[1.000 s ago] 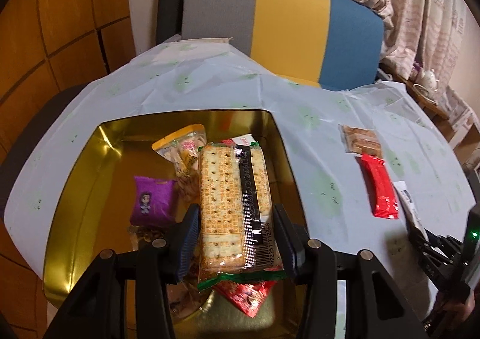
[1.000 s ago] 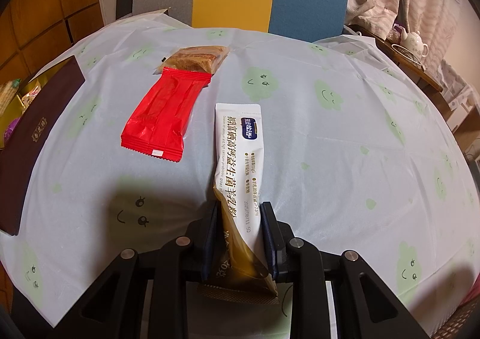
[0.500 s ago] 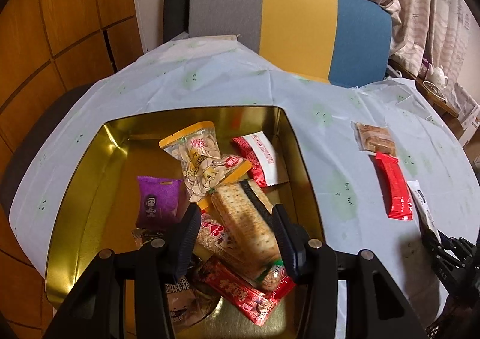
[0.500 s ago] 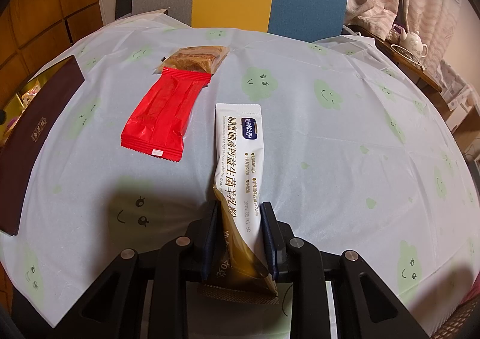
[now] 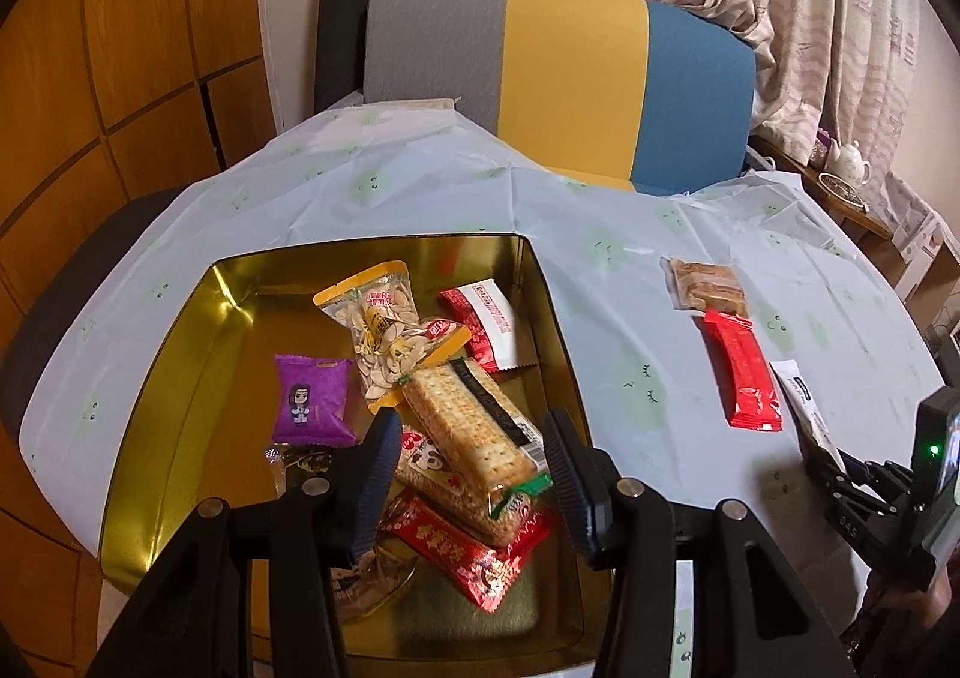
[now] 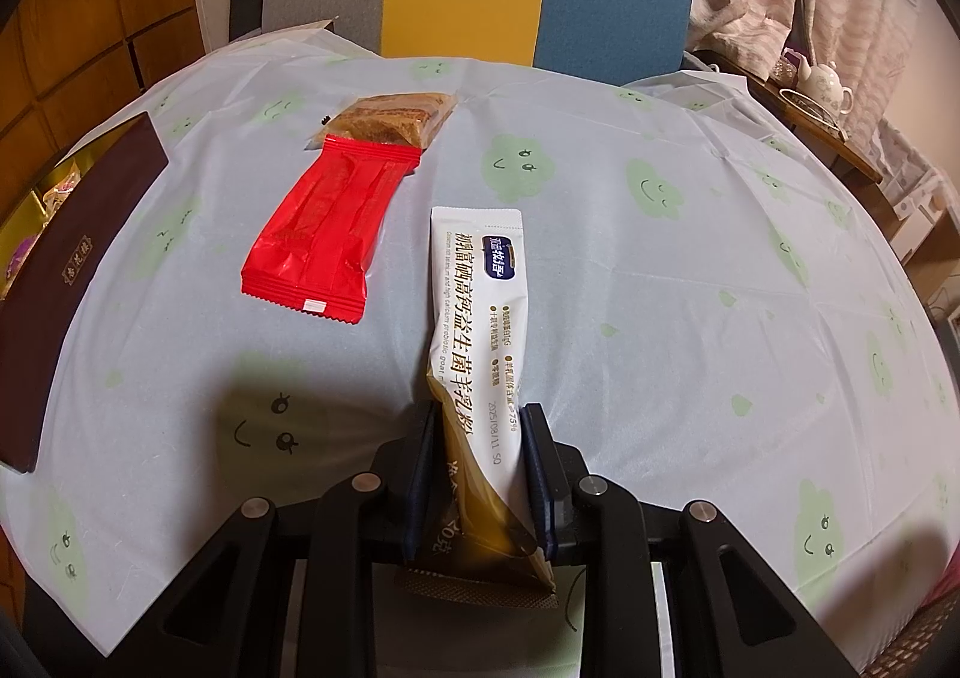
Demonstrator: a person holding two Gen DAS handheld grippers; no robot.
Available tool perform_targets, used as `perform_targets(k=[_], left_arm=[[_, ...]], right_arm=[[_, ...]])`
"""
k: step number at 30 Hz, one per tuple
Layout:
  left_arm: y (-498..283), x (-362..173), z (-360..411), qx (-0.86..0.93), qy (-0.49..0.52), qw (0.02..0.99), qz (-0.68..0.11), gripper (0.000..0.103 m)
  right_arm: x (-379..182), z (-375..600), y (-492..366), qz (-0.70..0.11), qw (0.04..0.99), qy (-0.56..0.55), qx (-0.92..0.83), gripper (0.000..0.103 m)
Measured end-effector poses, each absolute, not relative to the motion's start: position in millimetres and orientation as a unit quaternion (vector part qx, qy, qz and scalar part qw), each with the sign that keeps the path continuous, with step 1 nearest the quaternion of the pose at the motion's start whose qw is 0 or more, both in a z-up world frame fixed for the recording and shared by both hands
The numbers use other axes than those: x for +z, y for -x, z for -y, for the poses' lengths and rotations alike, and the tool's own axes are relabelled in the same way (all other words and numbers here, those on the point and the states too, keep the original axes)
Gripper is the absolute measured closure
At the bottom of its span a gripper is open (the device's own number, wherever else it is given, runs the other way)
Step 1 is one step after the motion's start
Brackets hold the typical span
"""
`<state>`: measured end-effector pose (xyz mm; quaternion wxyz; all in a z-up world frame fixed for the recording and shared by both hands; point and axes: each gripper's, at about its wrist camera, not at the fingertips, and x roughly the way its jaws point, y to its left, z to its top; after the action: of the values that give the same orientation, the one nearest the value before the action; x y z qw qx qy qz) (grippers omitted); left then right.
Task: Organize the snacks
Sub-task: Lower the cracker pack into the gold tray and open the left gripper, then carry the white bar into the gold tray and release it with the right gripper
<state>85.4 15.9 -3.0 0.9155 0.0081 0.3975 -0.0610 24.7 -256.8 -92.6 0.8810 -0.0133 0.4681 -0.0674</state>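
Lying lengthwise on the tablecloth (image 6: pixel 660 270), a white stick sachet (image 6: pixel 480 318) with its long axis running straight away from the right gripper (image 6: pixel 477 474), far end flat on the cloth, near end lifted and pinched between the two pads. Printed along its length in gold Chinese characters, with a small dark blue brand badge near the far end, a line of fine English partly readable as "probiotic goat", and "2025/08/11" by the jaws; bottom section gold-brown, creased where clamped. Just left of it, a plain red wrapper (image 6: pixel 327 234) angled toward a clear pack of brown pastry (image 6: pixel 390 120), the two touching end to end. Further left, the dark brown outer side of a tin (image 6: pixel 66 282), gold inside. Over that gold tin (image 5: pixel 180 354), the left gripper (image 5: pixel 471 474) with jaws parted and nothing between the pads, above a cracker pack (image 5: pixel 468 426) lying diagonally across a red wrapper with gold print (image 5: pixel 474 552), a melon seed bag (image 5: pixel 384 330), a purple packet (image 5: pixel 312 402) and a red-and-white sachet (image 5: pixel 486 324).
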Motion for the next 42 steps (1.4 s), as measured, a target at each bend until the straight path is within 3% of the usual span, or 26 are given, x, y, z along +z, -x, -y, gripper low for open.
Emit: perform_targets(k=[24,32,42], left_arm=[[-61,-9,-46,-0.043,0.009,0.916,-0.399,0.053],[-57,-15,-61,-0.035,0.016,0.913,-0.405,0.053],[-52,-18,-73,-0.029,0.026,0.913,-0.407,0.053]], right_arm=[[-88,256,-27,-0.483,0.874,0.000,-0.062,0.075],[-88,297,-14,-0.491,0.841,-0.226,0.001,0.076],[-103,316,10,-0.446,0.781,-0.429,0.083,0.080]])
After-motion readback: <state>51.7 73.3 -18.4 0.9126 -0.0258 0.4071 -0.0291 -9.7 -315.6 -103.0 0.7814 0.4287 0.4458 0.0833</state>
